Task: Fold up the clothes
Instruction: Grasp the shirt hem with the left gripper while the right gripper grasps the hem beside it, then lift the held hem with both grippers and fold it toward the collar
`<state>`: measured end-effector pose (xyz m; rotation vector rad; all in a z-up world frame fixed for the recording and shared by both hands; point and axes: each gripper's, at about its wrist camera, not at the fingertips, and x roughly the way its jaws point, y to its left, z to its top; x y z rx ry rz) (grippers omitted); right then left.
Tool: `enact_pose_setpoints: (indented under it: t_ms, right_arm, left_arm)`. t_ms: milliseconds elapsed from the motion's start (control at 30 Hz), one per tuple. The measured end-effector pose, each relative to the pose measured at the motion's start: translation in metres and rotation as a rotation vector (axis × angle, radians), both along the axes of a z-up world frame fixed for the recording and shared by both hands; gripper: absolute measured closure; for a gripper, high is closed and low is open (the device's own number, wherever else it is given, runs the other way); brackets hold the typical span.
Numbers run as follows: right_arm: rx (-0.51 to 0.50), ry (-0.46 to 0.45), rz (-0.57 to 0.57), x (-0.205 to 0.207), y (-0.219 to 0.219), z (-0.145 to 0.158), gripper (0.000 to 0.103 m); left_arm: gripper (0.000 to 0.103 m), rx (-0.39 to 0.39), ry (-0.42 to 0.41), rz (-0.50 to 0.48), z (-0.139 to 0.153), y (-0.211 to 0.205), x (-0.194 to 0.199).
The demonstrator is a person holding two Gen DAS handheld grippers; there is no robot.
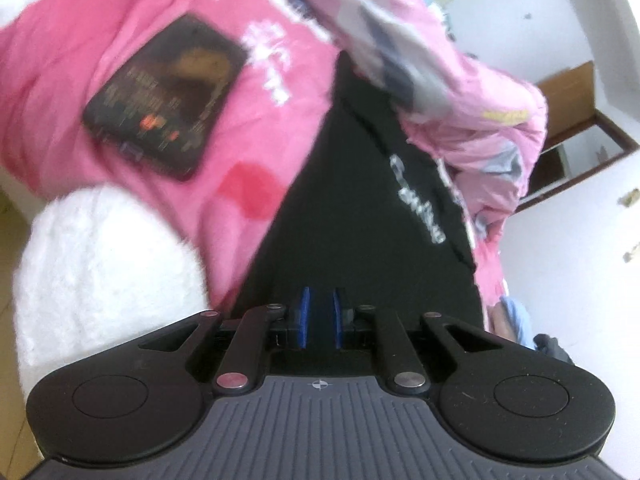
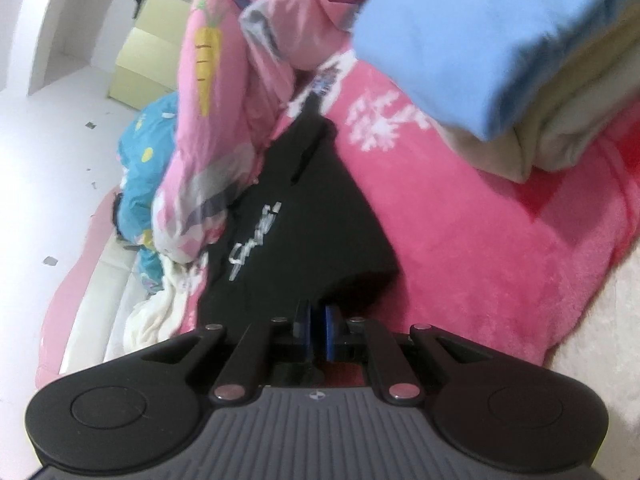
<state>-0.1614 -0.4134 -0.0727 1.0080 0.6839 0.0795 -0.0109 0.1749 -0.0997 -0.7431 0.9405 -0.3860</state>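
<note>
Stretching away from both grippers, black garment [image 1: 360, 200] runs lengthwise toward far quilt [image 1: 460, 92], over pink blanket [image 2: 460, 220]. Left gripper [image 1: 320, 312] pinches its near edge, blue pads narrowly parted around cloth. Right gripper [image 2: 318, 328] likewise clamped on near edge. Soft, limp knit, white script; blanket fleecy. Folded blue cloth [image 2: 480, 40] far right.
</note>
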Motion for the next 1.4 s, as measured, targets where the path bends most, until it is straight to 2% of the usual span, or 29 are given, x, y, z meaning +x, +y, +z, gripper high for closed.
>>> enact_pose_setpoints:
  t_ms: [100,133,167,267,333,400,467,633,733,900,967,1067,1200,1267,1400]
  right_arm:
    - [0.007,0.018,-0.009,-0.003,-0.001,-0.006,0.095]
    - [0.007,0.022,-0.011,-0.004,-0.001,-0.007,0.095]
    - [0.007,0.023,-0.011,-0.004,-0.002,-0.007,0.095]
    - [0.006,0.025,-0.006,-0.004,-0.004,-0.008,0.095]
    - [0.001,0.027,0.003,-0.002,-0.003,-0.008,0.095]
    - [0.0,0.027,0.009,-0.001,-0.004,-0.008,0.095]
    - [0.001,0.023,0.01,-0.001,-0.005,-0.008,0.095]
    - [0.003,0.019,0.006,-0.002,-0.004,-0.009,0.095]
    - [0.009,0.02,0.003,-0.003,-0.003,-0.011,0.095]
    - [0.005,0.021,0.007,-0.002,-0.002,-0.01,0.095]
    - [0.004,0.019,0.004,-0.003,-0.002,-0.01,0.095]
    - [0.003,0.017,0.0,-0.004,-0.002,-0.009,0.095]
    - [0.004,0.016,-0.004,-0.006,-0.002,-0.01,0.095]
    - [0.004,0.015,-0.004,-0.006,-0.003,-0.01,0.095]
    - [-0.002,0.011,-0.001,-0.007,-0.003,-0.008,0.095]
  left_arm:
    - [0.09,0.07,-0.012,-0.003,-0.005,0.001,-0.007]
    - [0.085,0.103,-0.028,-0.008,-0.004,0.0,-0.01]
    - [0.074,0.145,-0.052,-0.02,-0.001,-0.002,-0.012]
    - [0.061,0.3,-0.128,-0.095,0.008,-0.012,-0.016]
    - [0.051,0.387,-0.142,-0.151,0.01,-0.017,-0.015]
    - [0.051,0.449,-0.133,-0.194,0.006,-0.022,-0.009]
    - [0.051,0.463,-0.102,-0.245,0.001,-0.023,-0.001]
    - [0.051,0.429,-0.069,-0.326,-0.001,-0.023,0.016]
    - [0.051,0.441,-0.042,-0.419,-0.003,-0.028,0.024]
    - [0.053,0.465,0.043,-0.578,-0.007,-0.038,0.036]
    - [0.063,0.474,0.082,-0.631,-0.009,-0.042,0.037]
    - [0.067,0.479,0.138,-0.685,-0.015,-0.05,0.036]
    - [0.076,0.476,0.185,-0.674,-0.021,-0.056,0.032]
    - [0.09,0.472,0.204,-0.648,-0.026,-0.058,0.03]
    - [0.099,0.478,0.192,-0.564,-0.027,-0.054,0.019]
